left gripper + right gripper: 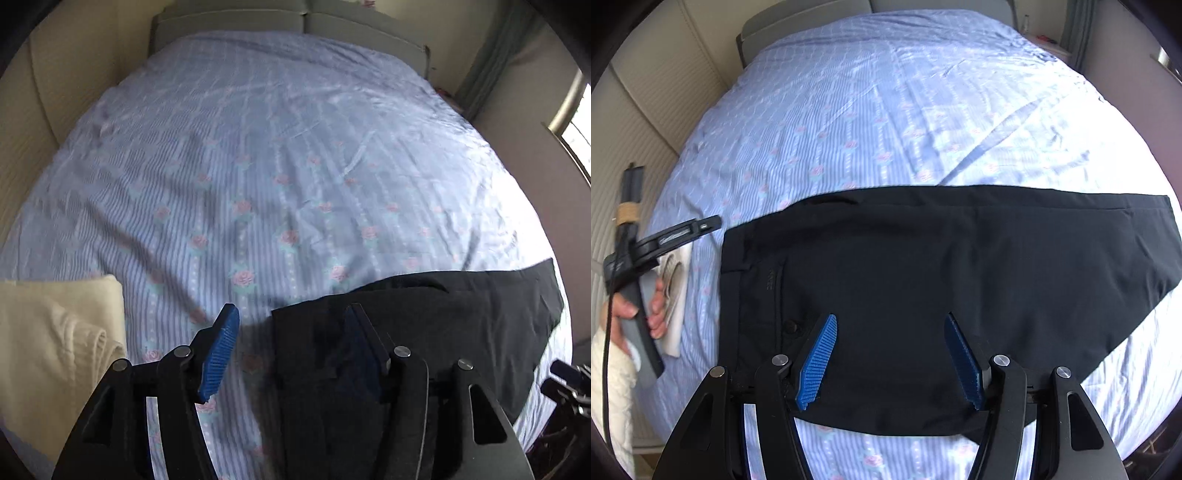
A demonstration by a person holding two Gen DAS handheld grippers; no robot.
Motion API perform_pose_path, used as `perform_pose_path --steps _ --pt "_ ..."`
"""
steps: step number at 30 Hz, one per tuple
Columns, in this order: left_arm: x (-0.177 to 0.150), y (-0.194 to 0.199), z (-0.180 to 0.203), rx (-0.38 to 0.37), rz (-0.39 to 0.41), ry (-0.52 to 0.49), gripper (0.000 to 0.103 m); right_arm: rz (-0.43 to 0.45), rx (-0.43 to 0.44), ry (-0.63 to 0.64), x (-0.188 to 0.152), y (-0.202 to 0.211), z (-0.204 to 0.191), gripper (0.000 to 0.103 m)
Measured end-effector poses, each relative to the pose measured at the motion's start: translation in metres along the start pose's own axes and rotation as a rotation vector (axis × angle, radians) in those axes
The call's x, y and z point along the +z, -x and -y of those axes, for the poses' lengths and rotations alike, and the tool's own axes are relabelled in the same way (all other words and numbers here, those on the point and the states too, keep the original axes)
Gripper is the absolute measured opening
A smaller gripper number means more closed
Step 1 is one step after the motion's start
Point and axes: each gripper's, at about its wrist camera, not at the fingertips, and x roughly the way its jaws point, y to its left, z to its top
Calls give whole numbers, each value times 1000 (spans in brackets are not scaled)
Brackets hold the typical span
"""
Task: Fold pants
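Right gripper [890,358]: jaws spread, empty, above black pants [923,266].
Left gripper [291,350]: spread, empty, at pants' waistband edge.
Next: pinch waistband corner [733,240], keep layers aligned.

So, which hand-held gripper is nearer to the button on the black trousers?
Right. The right hand-held gripper hangs open above the black trousers, its left pad beside the button. The left hand-held gripper is off their waistband, over the bedsheet.
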Motion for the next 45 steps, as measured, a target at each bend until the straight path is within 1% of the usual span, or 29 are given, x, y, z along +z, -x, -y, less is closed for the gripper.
perform_pose_path --steps 2,4,6,8,10,11,16,19,21,23,24,27,30,34,36,39,40,42,43,45 --pt "3 29 28 -36 44 -73 61 32 1 -16 -1 18 20 62" --pt "5 58 63 -88 91 -156 67 68 -2 -30 -4 39 42 62" --pt "8 81 101 -134 129 -226 69 103 -16 -43 -9 63 67 62" --pt "10 99 141 -184 147 -279 71 138 -33 -62 -15 90 92 62" --pt "13 113 186 -245 162 -341 76 169 -54 -85 -22 118 120 62" --pt "13 120 210 -270 172 -368 77 185 -65 -99 -25 132 135 62" --pt "15 131 330 -369 185 -496 78 298 -105 -163 -31 195 214 62" --pt "21 129 405 -416 173 -529 78 379 -125 -203 -34 228 273 62" --pt "25 124 451 -438 163 -527 78 409 -108 -232 -35 241 314 62" --pt "32 115 497 -463 150 -538 78 415 -94 -253 -33 247 353 62" --pt "34 109 520 -463 149 -555 78 418 -84 -266 -32 249 371 62" --pt "43 86 583 -434 169 -615 78 429 -56 -317 -30 247 437 62" --pt "55 54 641 -447 146 -673 78 407 -56 -371 -26 236 493 62" --pt "67 2 714 -482 99 -791 78 420 -85 -477 -27 219 560 62" --pt "69 -27 748 -509 64 -854 78 421 -103 -550 -30 207 590 62" --pt "69 -78 788 -531 -10 -930 77 411 -99 -667 -35 177 628 62" --pt "70 -97 800 -535 -44 -943 74 405 -96 -694 -38 167 636 62" --pt "70 -129 820 -553 -102 -958 72 382 -87 -749 -41 139 650 62" --pt "70 -146 829 -559 -123 -968 69 374 -74 -774 -44 127 656 61" --pt "69 -177 845 -558 -166 -988 66 354 -62 -823 -47 102 667 60"
